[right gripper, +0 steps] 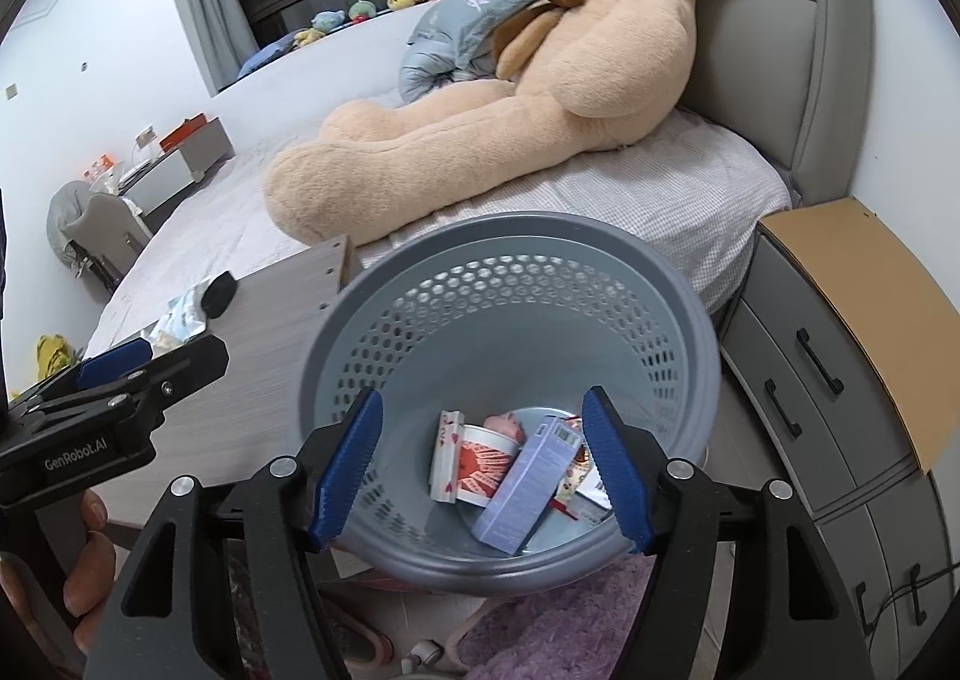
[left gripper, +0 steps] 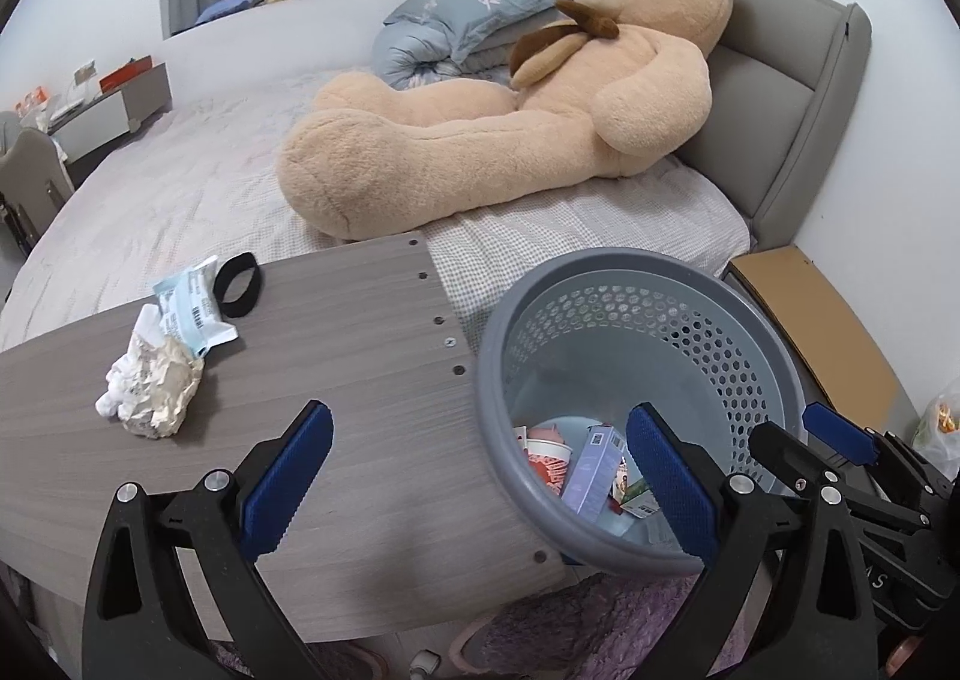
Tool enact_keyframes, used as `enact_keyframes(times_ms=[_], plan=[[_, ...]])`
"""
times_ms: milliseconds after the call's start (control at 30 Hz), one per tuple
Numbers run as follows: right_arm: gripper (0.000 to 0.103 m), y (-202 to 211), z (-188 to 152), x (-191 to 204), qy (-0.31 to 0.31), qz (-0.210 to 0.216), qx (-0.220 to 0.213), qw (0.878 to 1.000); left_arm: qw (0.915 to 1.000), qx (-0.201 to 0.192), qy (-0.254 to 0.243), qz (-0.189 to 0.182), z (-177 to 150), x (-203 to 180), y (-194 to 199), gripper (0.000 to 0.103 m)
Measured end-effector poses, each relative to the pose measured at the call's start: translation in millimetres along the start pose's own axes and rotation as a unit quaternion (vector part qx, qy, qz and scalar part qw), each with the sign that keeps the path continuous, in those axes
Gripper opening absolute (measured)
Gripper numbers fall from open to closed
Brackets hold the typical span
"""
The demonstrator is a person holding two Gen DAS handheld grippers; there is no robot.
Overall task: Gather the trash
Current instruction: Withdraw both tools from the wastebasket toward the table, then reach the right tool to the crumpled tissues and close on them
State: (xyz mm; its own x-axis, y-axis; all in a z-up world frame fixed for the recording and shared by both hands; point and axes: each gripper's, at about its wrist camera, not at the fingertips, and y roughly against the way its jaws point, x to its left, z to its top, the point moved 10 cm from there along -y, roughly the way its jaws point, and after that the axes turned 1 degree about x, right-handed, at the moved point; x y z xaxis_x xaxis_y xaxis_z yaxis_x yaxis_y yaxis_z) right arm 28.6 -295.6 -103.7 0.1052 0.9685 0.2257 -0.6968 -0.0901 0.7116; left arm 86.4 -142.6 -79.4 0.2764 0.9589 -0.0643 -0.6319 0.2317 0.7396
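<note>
Left wrist view shows the left gripper (left gripper: 477,473) with its bumpy blue pads wide apart and nothing between them. Right gripper (right gripper: 480,470) hangs over the round gray bin (right gripper: 600,248), also spread and empty. This plastic bin has little holes in its wall, with a purple box (right gripper: 519,491) and a paper cup (right gripper: 489,461) lying inside. On the smooth wooden table (left gripper: 336,356) sit a crumpled paper ball (left gripper: 159,386), a shiny wrapper (left gripper: 189,305) and a black band (left gripper: 240,284). Farther back, a fluffy tan bear (left gripper: 510,98) lies on the bed (left gripper: 180,188)
</note>
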Motion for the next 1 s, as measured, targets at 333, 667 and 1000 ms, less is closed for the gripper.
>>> enact_keyframes(times_ms=[333, 667, 1000], plan=[[0.066, 6.8, -9.4, 55.8, 0.034, 0.031, -0.007, 0.999, 0.9985, -0.024, 0.041, 0.026, -19.8, 59.3, 29.5, 0.097], [0.069, 7.0, -12.9, 135.5, 0.087, 0.076, -0.013, 0.993, 0.9899, -0.052, 0.100, 0.085, -36.0, 158.1, 57.1, 0.097], [0.070, -18.5, -16.6, 220.4, 0.142, 0.110, 0.010, 0.984, 0.9733, -0.063, 0.163, 0.149, -58.1, 267.2, 76.4, 0.097]])
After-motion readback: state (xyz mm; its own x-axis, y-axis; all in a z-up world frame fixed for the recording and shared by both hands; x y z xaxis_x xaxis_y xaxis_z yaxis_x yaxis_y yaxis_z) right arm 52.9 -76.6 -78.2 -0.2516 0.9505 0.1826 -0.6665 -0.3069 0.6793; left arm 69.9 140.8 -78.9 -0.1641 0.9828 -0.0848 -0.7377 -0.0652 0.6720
